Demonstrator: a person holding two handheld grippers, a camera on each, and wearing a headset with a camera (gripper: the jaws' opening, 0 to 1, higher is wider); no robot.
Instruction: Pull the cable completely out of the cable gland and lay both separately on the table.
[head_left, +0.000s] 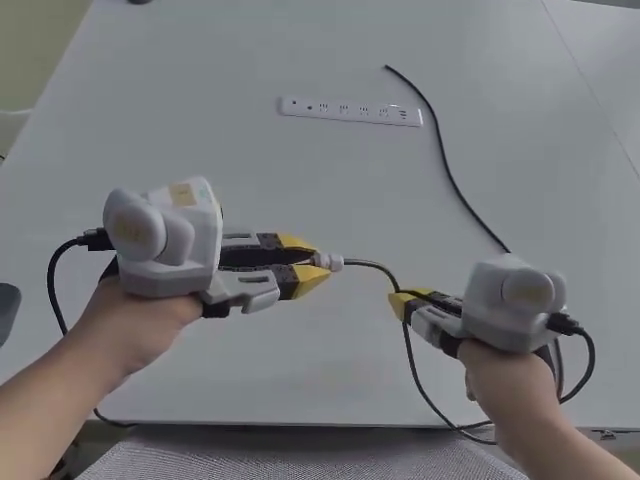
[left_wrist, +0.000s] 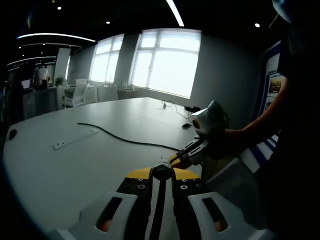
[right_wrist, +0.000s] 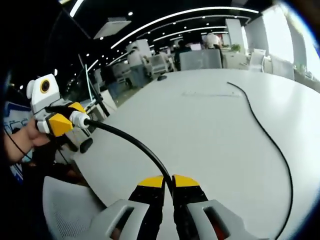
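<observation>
1. Head view, table (head_left: 300, 180): white, below both grippers and the held parts.
2. Black cable (head_left: 372, 268): bridging the gap between the grippers in a slack curve, running roughly left to right.
3. Grippers: left gripper (head_left: 315, 262) clamped on the cable gland (head_left: 331, 263); right gripper (head_left: 402, 300) clamped on the cable, near the gland.
4. Pale cable gland: at the left tips, bore aimed toward the right gripper, cable not yet out. Probable requirement: draw apart along this axis, right side pulling.
</observation>
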